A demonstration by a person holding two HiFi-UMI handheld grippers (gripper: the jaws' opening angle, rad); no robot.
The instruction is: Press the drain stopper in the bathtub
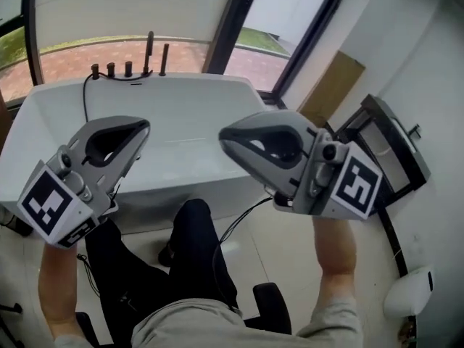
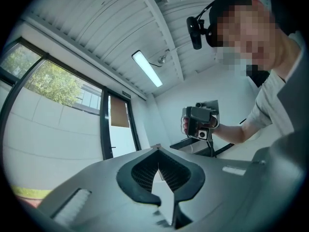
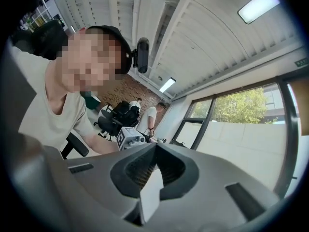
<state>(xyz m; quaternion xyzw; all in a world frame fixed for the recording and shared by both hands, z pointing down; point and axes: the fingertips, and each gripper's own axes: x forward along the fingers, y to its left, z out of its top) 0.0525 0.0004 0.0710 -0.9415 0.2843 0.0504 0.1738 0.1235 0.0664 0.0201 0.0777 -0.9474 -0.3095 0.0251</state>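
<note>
The white bathtub (image 1: pixel 190 96) lies ahead of me in the head view, and no drain stopper shows in any frame. My left gripper (image 1: pixel 143 127) is held up over the tub's near rim at the left, jaws shut on nothing. My right gripper (image 1: pixel 224 136) hangs at centre right, its tip turned left toward the other, also shut and empty. Both gripper views look upward at the ceiling. The left gripper (image 2: pixel 158 151) faces the right gripper (image 2: pixel 200 121) held in a hand. The right gripper (image 3: pixel 154 145) sees the left one's marker cube (image 3: pixel 129 137).
Black taps and a hand shower (image 1: pixel 130 66) stand on the tub's far rim, with a cable (image 1: pixel 85 93) running down inside. Tall windows rise behind. A black rack (image 1: pixel 388 147) stands at the right, a white bin (image 1: pixel 409 292) at lower right. My legs and a chair base (image 1: pixel 272 301) are below.
</note>
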